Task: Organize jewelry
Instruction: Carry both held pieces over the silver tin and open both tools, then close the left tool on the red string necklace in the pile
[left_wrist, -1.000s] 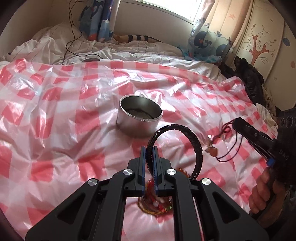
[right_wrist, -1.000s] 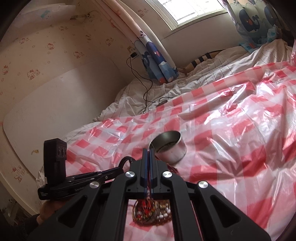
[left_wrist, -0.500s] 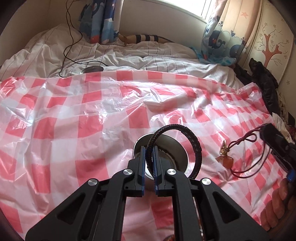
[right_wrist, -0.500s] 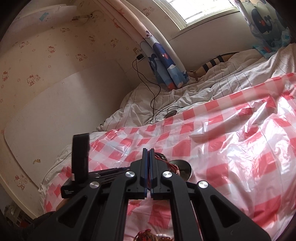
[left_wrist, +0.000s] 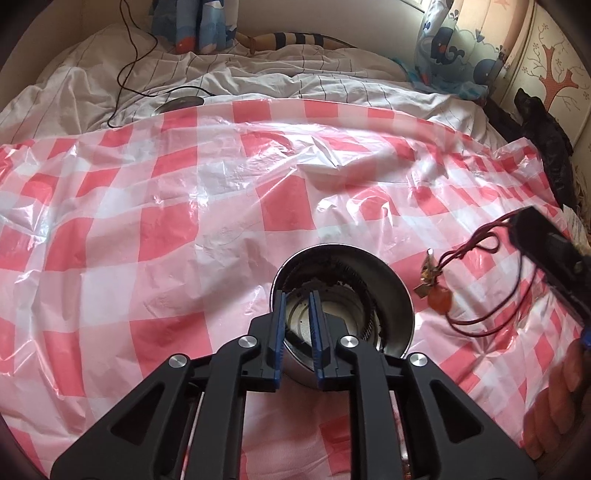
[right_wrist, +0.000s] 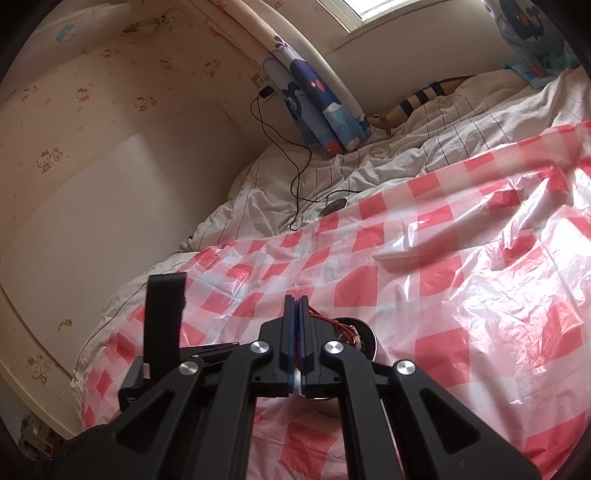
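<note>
Your left claw (left_wrist: 298, 295) hangs over the tin (left_wrist: 343, 310), its jaws opening with nothing between them; the black bracelet (left_wrist: 332, 281) lies inside. Your right claw (right_wrist: 295, 301) pinches the red cord necklace (left_wrist: 476, 254) beside the tin. Crinkled checked plastic (left_wrist: 184, 221) covers the bed.

Wide bare checked sheet (left_wrist: 155, 236) lies open left of and beyond the tin (left_wrist: 395, 291); right of it hangs the corded pendant (left_wrist: 437, 299).
</note>
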